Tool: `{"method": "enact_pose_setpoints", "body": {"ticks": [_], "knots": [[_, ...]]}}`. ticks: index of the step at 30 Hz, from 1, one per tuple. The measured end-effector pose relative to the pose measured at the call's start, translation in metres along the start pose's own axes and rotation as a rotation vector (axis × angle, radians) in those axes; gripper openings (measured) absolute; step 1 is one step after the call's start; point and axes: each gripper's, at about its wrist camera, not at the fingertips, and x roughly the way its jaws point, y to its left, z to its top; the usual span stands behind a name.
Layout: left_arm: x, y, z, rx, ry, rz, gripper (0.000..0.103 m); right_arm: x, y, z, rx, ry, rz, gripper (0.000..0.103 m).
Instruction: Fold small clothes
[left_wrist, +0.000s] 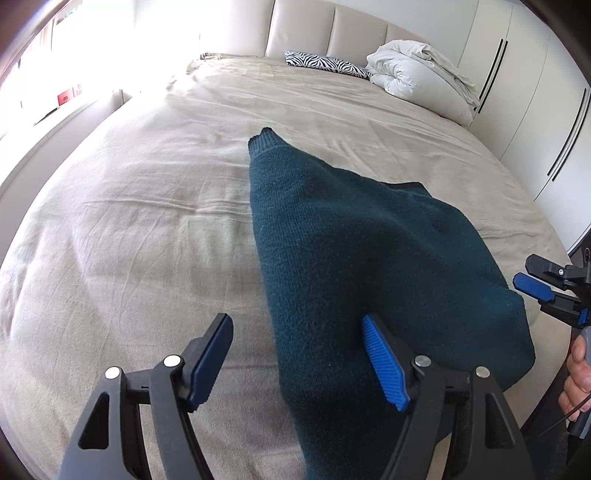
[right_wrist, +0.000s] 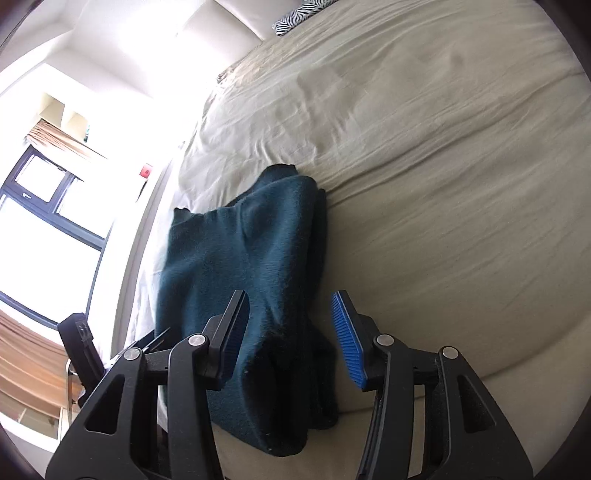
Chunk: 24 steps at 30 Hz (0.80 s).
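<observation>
A dark teal knit sweater (left_wrist: 354, 251) lies partly folded on the beige bed sheet (left_wrist: 129, 221), one sleeve stretching away toward the headboard. My left gripper (left_wrist: 299, 354) is open just above the sweater's near left edge, holding nothing. My right gripper (left_wrist: 532, 284) shows at the right edge of the left wrist view, beside the sweater's right side. In the right wrist view the sweater (right_wrist: 240, 258) lies bunched near the bed's edge, and my right gripper (right_wrist: 291, 332) is open over its near part, empty.
A zebra-print pillow (left_wrist: 327, 63) and a white bundled duvet (left_wrist: 417, 79) lie at the padded headboard (left_wrist: 332, 33). White wardrobe doors (left_wrist: 535, 110) stand to the right. A window (right_wrist: 48, 206) and a chair (right_wrist: 79, 350) are beyond the bed's side.
</observation>
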Motion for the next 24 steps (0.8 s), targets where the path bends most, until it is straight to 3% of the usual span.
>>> {"method": "enact_pose_setpoints", "body": {"ticks": [4, 6, 9, 12, 14, 20, 24], "knots": [[-0.021, 0.006, -0.005, -0.038, -0.050, 0.007, 0.075, 0.007, 0.030, -0.008, -0.071, 0.077, 0.162, 0.046], [-0.029, 0.009, -0.008, -0.053, -0.068, 0.001, 0.075, 0.021, 0.037, -0.015, -0.099, 0.123, 0.176, 0.046], [-0.039, 0.012, -0.014, -0.063, -0.090, 0.000, 0.075, 0.049, 0.018, -0.025, -0.049, 0.201, 0.136, 0.046], [-0.043, 0.013, -0.016, -0.069, -0.098, 0.000, 0.075, 0.050, -0.011, -0.030, 0.059, 0.167, 0.251, 0.041], [-0.046, 0.012, -0.018, -0.062, -0.104, -0.002, 0.078, 0.044, -0.019, -0.030, 0.095, 0.156, 0.281, 0.041], [-0.075, -0.004, -0.019, 0.004, -0.206, 0.057, 0.100, 0.014, -0.018, -0.024, 0.054, 0.076, 0.226, 0.043], [-0.105, -0.014, -0.020, 0.048, -0.323, 0.133, 0.103, -0.023, -0.003, -0.018, -0.038, -0.053, 0.067, 0.046]]}}
